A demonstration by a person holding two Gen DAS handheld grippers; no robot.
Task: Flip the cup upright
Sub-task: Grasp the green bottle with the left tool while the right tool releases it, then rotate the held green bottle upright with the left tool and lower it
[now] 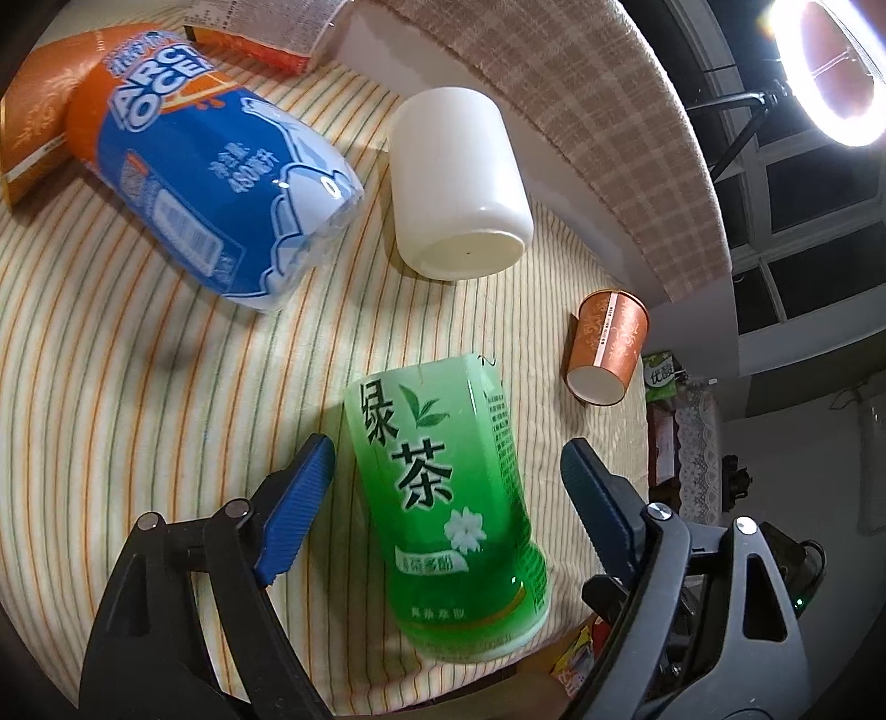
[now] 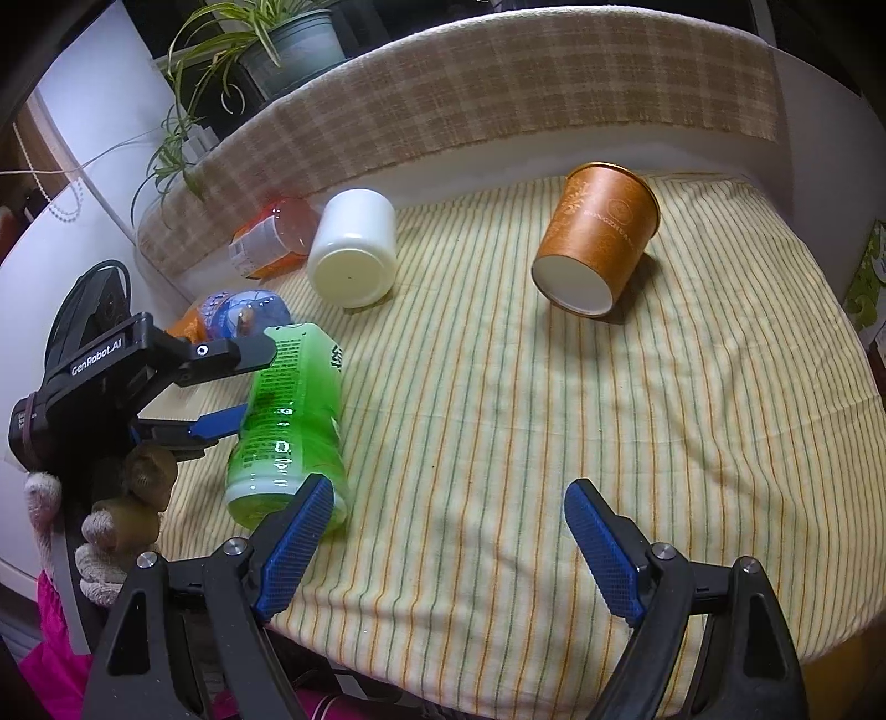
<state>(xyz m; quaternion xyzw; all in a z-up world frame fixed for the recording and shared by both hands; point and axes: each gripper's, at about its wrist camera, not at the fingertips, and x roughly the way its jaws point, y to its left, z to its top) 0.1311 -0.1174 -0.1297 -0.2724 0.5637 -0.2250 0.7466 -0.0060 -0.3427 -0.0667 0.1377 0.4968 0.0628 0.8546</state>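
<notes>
A green tea cup (image 1: 448,498) made from a cut bottle stands upside down on the striped cloth; it also shows in the right wrist view (image 2: 288,421). My left gripper (image 1: 448,487) is open, one finger on each side of it, apart from its walls. A white cup (image 1: 457,183) and an orange paper cup (image 1: 606,349) stand upside down farther back; they also show in the right wrist view, the white cup (image 2: 354,255) and the orange cup (image 2: 601,232). My right gripper (image 2: 448,520) is open and empty over the cloth near the front edge.
A blue-labelled bottle cup (image 1: 216,188) stands upside down at the left, with orange packets (image 1: 33,116) behind it. A checked cushion (image 2: 498,94) runs along the back. Potted plants (image 2: 249,50) stand behind it. The table's edge (image 2: 664,681) is close at the front.
</notes>
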